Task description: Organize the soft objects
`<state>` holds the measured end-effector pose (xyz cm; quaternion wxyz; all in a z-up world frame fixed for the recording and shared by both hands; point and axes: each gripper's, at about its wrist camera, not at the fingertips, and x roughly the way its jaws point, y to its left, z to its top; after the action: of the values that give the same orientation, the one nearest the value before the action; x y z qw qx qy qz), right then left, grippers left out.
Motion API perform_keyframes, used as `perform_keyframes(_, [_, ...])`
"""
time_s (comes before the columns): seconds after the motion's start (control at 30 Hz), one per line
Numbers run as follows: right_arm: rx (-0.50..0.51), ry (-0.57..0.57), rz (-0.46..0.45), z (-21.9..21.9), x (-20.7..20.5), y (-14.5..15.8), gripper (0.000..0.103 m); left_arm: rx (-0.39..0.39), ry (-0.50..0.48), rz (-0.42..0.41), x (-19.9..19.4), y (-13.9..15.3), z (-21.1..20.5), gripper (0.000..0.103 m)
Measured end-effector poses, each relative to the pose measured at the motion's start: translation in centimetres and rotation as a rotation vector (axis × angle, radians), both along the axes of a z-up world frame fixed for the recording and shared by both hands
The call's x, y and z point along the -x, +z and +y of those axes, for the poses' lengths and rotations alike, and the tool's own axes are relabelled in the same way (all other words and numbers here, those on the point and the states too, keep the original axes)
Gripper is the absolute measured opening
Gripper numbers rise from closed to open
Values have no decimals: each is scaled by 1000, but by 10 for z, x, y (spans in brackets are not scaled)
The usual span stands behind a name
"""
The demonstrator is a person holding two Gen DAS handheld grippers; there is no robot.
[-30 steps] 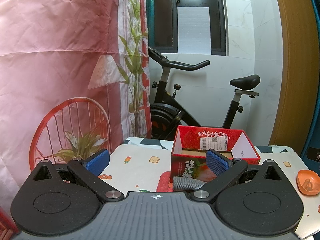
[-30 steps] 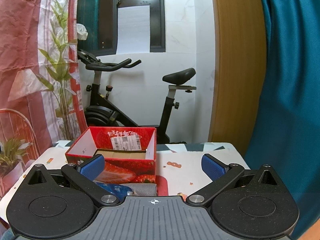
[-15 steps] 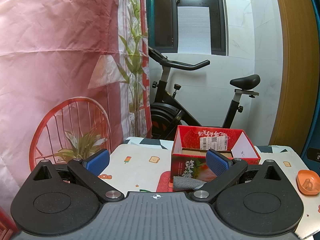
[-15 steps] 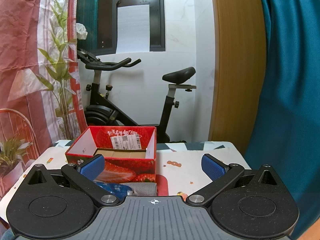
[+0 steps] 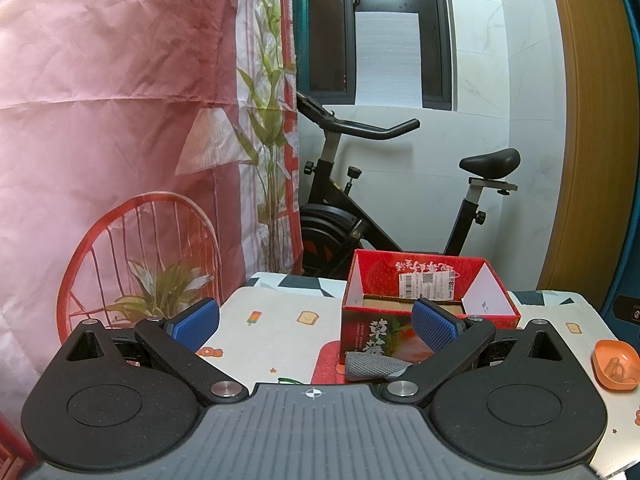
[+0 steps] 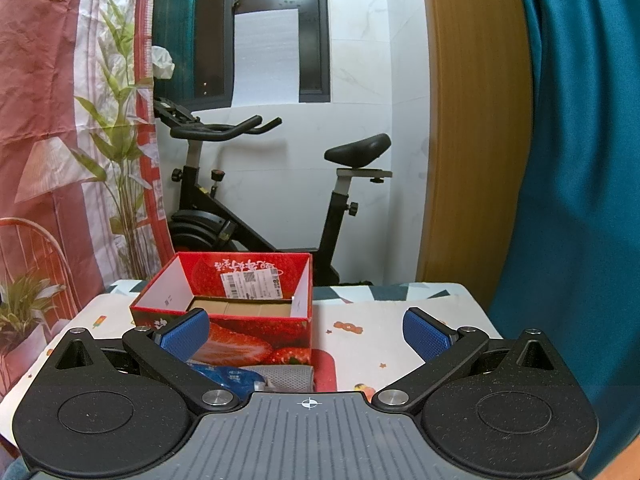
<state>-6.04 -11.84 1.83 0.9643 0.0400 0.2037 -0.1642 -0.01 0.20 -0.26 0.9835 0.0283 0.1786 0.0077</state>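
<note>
A red strawberry-print box (image 5: pixel 430 300) stands open on the table; it also shows in the right wrist view (image 6: pixel 228 304). A grey mesh cloth (image 5: pixel 374 366) lies in front of it, also seen in the right wrist view (image 6: pixel 290 376) beside a blue soft packet (image 6: pixel 234 376). Both lie on a red mat (image 5: pixel 326 364). My left gripper (image 5: pixel 314 322) is open and empty, above the table left of the box. My right gripper (image 6: pixel 306 332) is open and empty, above the cloth and packet.
The table has a white cartoon-print cover (image 5: pixel 272 320). An orange dish (image 5: pixel 616 364) sits at its right edge. An exercise bike (image 5: pixel 400 200) stands behind the table. A pink printed backdrop (image 5: pixel 120 140) hangs on the left, a teal curtain (image 6: pixel 580 160) on the right.
</note>
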Motion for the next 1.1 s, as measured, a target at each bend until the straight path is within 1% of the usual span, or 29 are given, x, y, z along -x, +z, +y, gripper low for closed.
perform_keyframes(0.1, [-3, 6, -5, -2, 0, -6, 103, 6, -5, 5, 0, -4, 2, 103])
perform_keyframes(0.27, [-44, 28, -14, -12, -5, -25, 103, 24, -19, 26, -10, -19, 6, 103])
perform_keyframes(0.37, [-47, 36, 0, -14, -12, -39, 103, 41, -18, 65, -23, -35, 11, 103])
perform_keyframes(0.43, [-33, 35, 16, -14, -18, -55, 103, 57, -15, 94, -31, -47, 15, 103])
perform_keyframes(0.5, [-25, 30, 39, -14, -24, -70, 103, 75, -18, 123, -40, -62, 20, 103])
perform_keyframes(0.63, [-38, 37, 92, -13, -38, -111, 103, 113, -45, 177, -55, -93, 30, 103])
perform_keyframes(0.8, [-42, 80, 197, -7, -53, -160, 103, 110, -51, 272, -80, -136, 39, 103])
perform_keyframes(0.97, [-74, 128, 278, -3, -62, -189, 102, 165, -98, 357, -97, -171, 44, 103])
perform_keyframes(1.1, [-94, 143, 327, -2, -69, -206, 102, 146, -142, 401, -106, -193, 37, 102])
